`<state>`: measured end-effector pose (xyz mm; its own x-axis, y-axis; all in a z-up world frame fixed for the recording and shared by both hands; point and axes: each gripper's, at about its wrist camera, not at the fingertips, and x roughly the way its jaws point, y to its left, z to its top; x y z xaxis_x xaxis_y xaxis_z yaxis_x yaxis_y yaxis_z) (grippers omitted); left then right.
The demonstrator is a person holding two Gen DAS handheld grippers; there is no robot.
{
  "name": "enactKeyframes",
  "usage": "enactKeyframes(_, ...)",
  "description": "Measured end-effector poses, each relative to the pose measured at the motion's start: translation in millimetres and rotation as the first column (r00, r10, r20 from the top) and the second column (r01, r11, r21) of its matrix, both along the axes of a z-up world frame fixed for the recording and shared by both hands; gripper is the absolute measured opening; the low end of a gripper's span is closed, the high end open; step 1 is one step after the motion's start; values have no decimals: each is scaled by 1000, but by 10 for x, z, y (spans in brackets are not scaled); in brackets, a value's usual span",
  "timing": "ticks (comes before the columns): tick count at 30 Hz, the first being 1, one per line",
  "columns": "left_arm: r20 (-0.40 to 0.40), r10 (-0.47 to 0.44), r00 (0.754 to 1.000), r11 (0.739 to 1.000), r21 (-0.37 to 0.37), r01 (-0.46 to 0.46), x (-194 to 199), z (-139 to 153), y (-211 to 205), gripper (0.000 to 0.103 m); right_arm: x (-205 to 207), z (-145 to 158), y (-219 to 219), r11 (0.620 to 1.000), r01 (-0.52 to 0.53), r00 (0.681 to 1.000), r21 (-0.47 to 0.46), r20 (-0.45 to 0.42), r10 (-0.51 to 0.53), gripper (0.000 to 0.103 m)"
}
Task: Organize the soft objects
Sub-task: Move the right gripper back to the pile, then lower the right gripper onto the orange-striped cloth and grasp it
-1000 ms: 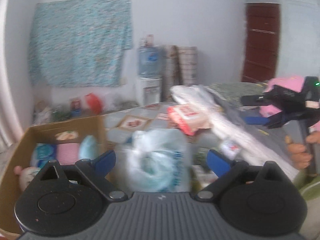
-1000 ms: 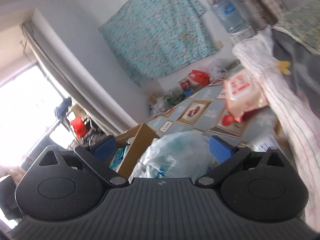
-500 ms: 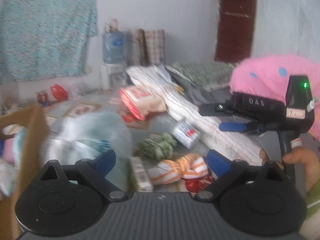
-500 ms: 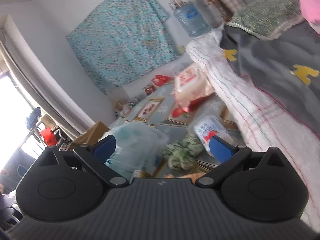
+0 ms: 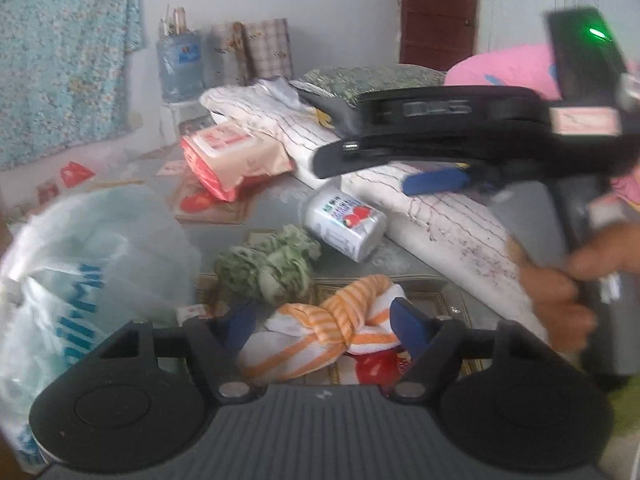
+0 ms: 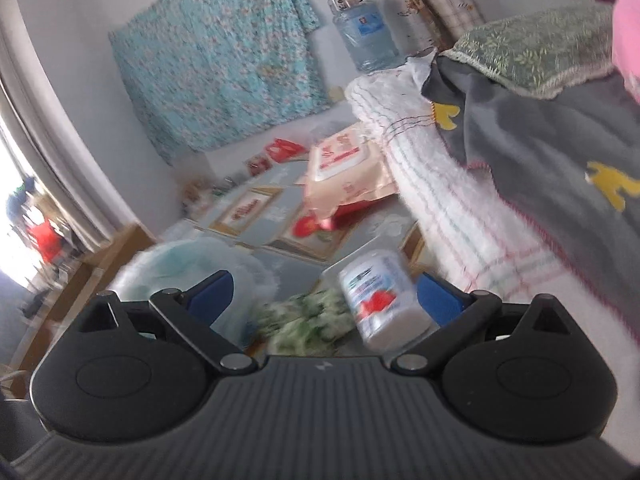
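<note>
Straddling the orange-striped cloth bundle [image 5: 332, 336] on the floor mat, left hand-held gripper [image 5: 320, 326] jaws have just been closing, pads not yet pressing. Right hand-held gripper [image 6: 324, 294] open, empty.

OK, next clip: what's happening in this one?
A person is tidying soft things off a patterned floor mat, a handheld gripper in each hand. The left gripper straddles a knotted orange-striped cloth, its jaws just closing in, not yet clearly pressing. The right gripper is open and empty, near a green cloth bundle and a white tissue pack.
</note>
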<state>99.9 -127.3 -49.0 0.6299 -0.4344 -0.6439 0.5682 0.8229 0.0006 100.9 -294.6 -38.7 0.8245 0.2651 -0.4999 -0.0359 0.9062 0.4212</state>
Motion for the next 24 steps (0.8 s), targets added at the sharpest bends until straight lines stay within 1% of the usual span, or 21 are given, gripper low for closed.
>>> enactKeyframes(2, 3, -6, 1000, 1000, 2, 6, 16, -44, -10, 71, 151, -25, 50, 998, 12, 1000, -61, -19, -13, 94)
enactKeyframes(4, 0, -7, 1000, 1000, 14, 7, 36, -91, -20, 70, 273, -61, 73, 996, 9, 999, -92, -39, -13, 88)
enactKeyframes(7, -33, 3, 999, 1000, 22, -3, 98, -178, -31, 66, 449, -132, 123, 987, 12, 996, -160, -85, -26, 81)
enactKeyframes(9, -33, 10, 999, 1000, 18, -10, 117, -216, -9, 65, 487, -145, 146, 982, 17, 995, -187, -97, -36, 80)
enactKeyframes(13, -17, 4, 1000, 1000, 16, -3, 97, -234, 8, 65, 382, -108, 134, 987, 16, 996, -157, -86, -30, 80)
enactKeyframes(18, 9, 6, 1000, 1000, 25, -7, 67, -273, 16, 64, 36, -124, 109, 990, 53, 995, -131, -80, -64, 80)
enactKeyframes(20, 22, 10, 1000, 999, 38, -10, 52, -275, 3, 61, -116, -171, 78, 994, 67, 994, -83, -82, -73, 78)
enactKeyframes(23, 31, 12, 999, 999, 50, -14, 22, -265, -9, 59, -229, -313, 67, 999, 32, 994, 15, -107, -30, 63)
enactKeyframes(24, 35, 12, 999, 998, 55, -14, 1, -256, -16, 59, -242, -371, 71, 999, 27, 992, 41, -122, -22, 55)
